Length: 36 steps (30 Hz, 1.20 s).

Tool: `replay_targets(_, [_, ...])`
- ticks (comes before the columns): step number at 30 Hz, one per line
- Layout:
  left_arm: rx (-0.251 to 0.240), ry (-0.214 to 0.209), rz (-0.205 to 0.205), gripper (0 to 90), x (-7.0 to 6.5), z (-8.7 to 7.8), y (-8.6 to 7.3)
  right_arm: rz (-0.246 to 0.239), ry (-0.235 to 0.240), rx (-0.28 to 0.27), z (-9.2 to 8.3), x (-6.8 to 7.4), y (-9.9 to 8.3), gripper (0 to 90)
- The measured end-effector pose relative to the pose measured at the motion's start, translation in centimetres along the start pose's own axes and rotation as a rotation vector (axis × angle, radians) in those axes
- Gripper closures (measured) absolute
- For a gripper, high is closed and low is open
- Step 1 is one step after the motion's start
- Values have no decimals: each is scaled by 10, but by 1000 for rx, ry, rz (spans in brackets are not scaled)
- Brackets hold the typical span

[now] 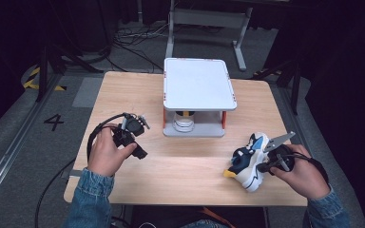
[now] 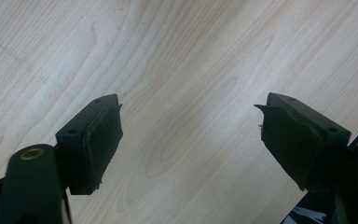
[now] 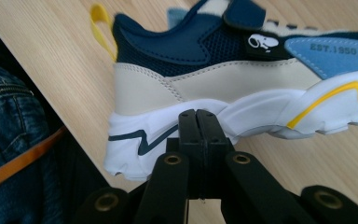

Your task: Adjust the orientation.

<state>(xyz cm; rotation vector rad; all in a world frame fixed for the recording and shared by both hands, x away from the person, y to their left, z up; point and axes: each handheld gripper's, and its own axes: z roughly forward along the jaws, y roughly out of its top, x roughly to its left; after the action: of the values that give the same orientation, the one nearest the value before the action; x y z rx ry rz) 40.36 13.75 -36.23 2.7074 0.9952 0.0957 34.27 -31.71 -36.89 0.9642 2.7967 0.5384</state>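
The wooden table [image 1: 180,156] spreads under me, with a white two-level shelf [image 1: 198,85] at twelve o'clock; another shoe [image 1: 184,122] sits on its lower level. The sneaker [image 1: 248,159] lies near the table's five o'clock corner, its long axis running from heel at seven o'clock to toe at one, the yellow heel loop toward me. My right gripper [image 3: 198,122] is by far the nearer: its jaws are pressed together with nothing between them, tips just at the white sole's side. My left gripper [image 2: 189,135], at nine o'clock, hangs spread wide over bare wood, holding nothing, well apart from the sneaker.
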Motion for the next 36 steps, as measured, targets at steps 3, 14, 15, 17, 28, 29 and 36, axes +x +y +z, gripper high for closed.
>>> replay_targets(3, [2,-5,16,209,-1,2,7,33,-12,65,-4,-5,-10,900])
replay_targets(14, [17,-25,47,202,-3,8,19,147,-100,252,8,-31,-36,817])
replay_targets(15, [18,-24,47,202,-3,8,19,167,-111,238,11,-34,-37,796])
replay_targets(17, [15,-20,50,201,-3,8,18,144,-102,237,17,-39,-38,773])
replay_targets(28, [5,-18,15,200,-4,5,4,103,-175,44,50,-63,-27,627])
replay_targets(29, [9,-21,21,200,-3,5,3,102,-188,20,53,-66,-26,616])
replay_targets(36, [2,-13,9,200,-2,3,1,145,-186,-41,52,-75,-32,514])
